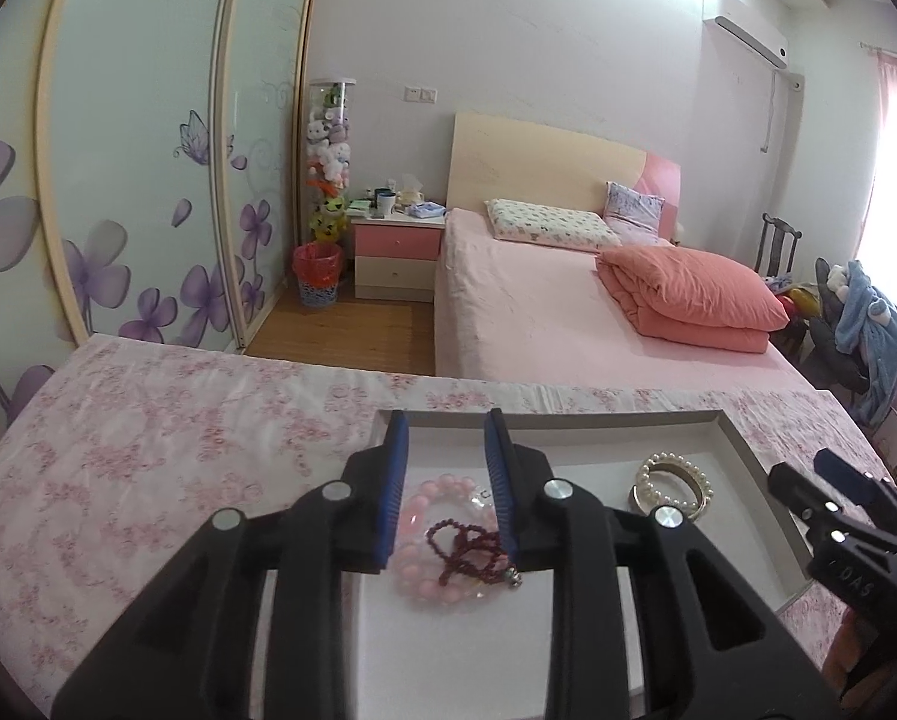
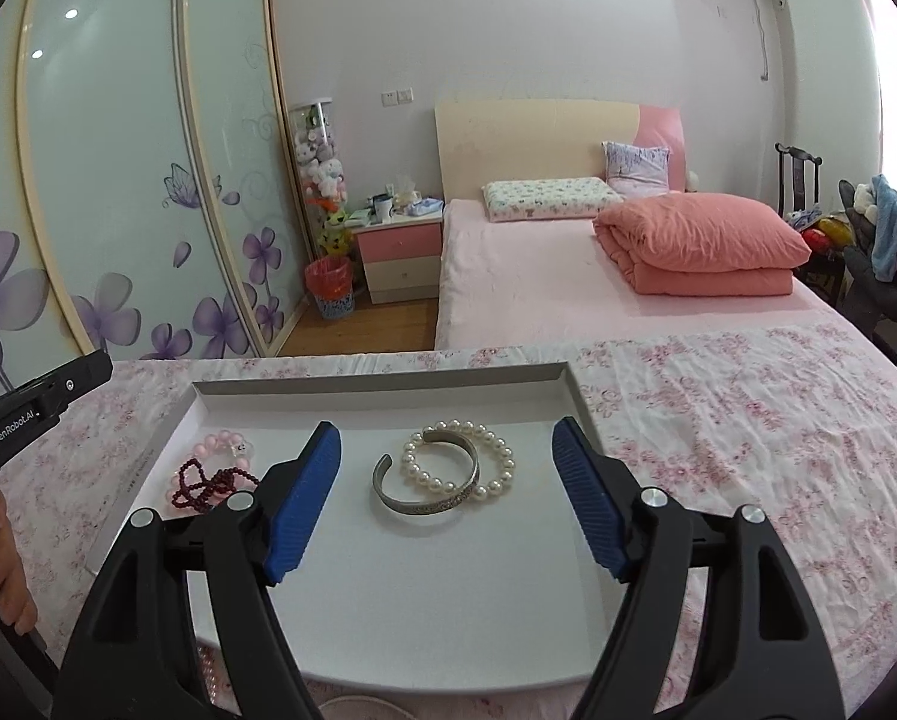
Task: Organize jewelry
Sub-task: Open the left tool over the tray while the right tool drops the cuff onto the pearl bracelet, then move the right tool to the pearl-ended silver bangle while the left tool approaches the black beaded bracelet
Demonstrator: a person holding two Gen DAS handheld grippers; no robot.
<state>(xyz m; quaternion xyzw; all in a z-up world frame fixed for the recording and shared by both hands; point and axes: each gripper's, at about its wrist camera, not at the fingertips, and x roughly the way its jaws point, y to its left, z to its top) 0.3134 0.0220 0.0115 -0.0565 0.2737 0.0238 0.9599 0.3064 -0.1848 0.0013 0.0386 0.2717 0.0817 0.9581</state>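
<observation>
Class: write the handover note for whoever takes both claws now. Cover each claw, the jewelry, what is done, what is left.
Left claw: open, empty, over the pink bead bracelet and dark red bead string.
Right claw: open, empty, facing the silver cuff bangle and white pearl bracelet.
Done: all four lie in the shallow white tray.
Left: possibly separating the overlapping pairs.

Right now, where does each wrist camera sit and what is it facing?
Left wrist: on the left gripper, over the tray's left part, facing pink bead bracelet and dark red bead string; own jaws apart; right gripper at the edge.
Right wrist: on the right gripper, facing silver bangle and pearl bracelet; jaws wide; a hand shows.
Shared: tray, all jewelry, bed.
</observation>
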